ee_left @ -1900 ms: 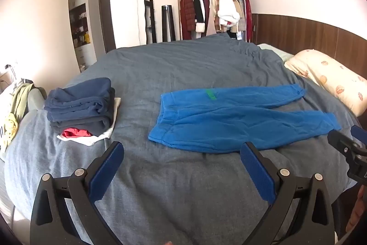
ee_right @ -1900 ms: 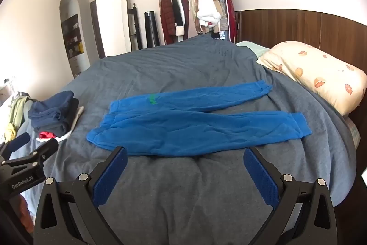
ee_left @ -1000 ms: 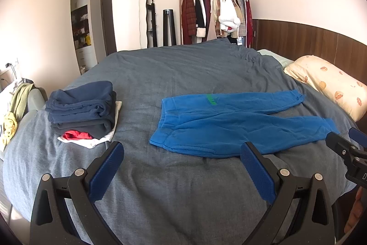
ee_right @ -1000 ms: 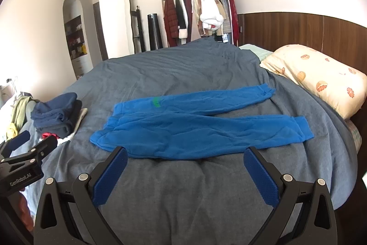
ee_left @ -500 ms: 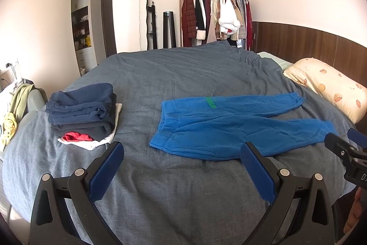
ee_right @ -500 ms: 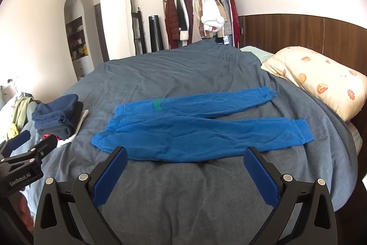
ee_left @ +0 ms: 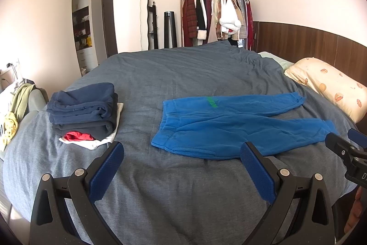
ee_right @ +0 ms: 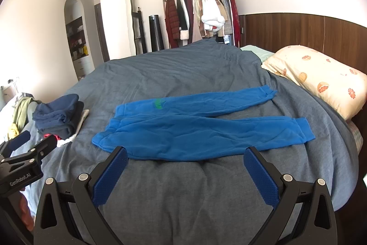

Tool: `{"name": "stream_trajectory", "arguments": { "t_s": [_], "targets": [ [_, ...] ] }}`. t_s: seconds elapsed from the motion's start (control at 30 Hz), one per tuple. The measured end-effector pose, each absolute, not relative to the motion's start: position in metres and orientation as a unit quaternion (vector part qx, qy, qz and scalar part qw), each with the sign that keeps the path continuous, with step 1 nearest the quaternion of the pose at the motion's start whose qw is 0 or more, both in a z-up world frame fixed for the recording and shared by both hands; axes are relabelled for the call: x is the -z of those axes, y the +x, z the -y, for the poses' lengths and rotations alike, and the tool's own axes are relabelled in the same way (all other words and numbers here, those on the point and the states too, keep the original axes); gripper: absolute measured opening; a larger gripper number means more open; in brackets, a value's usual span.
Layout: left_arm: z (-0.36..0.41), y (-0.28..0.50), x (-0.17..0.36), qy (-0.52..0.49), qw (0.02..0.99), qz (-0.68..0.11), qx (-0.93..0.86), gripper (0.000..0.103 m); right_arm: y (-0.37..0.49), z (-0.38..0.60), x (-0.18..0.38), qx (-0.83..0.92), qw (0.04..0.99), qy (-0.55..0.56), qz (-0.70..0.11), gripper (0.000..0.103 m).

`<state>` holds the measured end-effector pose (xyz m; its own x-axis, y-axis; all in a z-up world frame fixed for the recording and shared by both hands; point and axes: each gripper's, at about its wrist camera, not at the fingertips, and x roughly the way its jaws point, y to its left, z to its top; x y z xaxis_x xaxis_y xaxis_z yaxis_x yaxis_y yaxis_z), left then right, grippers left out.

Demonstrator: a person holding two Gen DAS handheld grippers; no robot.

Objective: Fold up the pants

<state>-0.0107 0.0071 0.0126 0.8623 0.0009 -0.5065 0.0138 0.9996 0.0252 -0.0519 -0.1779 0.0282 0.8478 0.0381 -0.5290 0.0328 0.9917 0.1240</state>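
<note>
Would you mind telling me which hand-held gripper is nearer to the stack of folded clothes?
Left. The left hand-held gripper hovers just right of the stack of folded clothes; the right hand-held gripper hovers farther right, facing the blue pants.

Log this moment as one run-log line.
stage: pre-grasp | blue pants flat, unfolded on bed | left gripper open, empty | right gripper open, empty

I see bright blue pants (ee_right: 197, 130) with a small green mark (ee_right: 158, 103), on a grey-blue duvet (ee_right: 183, 66); my fingertips (ee_right: 109, 173) carry dotted blue pads, the pillow (ee_right: 321, 82) is cream with orange fruit slices, and the folded stack (ee_left: 84, 107) is navy over red and white
</note>
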Motion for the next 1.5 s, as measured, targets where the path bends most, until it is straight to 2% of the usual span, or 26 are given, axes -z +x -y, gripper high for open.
{"name": "stream_trajectory", "arguments": {
  "t_s": [1.13, 1.5],
  "targets": [
    [-0.025, 0.004, 0.005, -0.004, 0.958, -0.286, -0.007, 0.103, -0.037, 0.164, -0.012, -0.012, 0.952, 0.048, -0.302, 0.103],
    [-0.026, 0.033, 0.031, 0.093, 0.96, -0.264, -0.023, 0.103, -0.005, 0.138, 0.009, -0.002, 0.952, -0.032, -0.304, 0.103]
  ]
}}
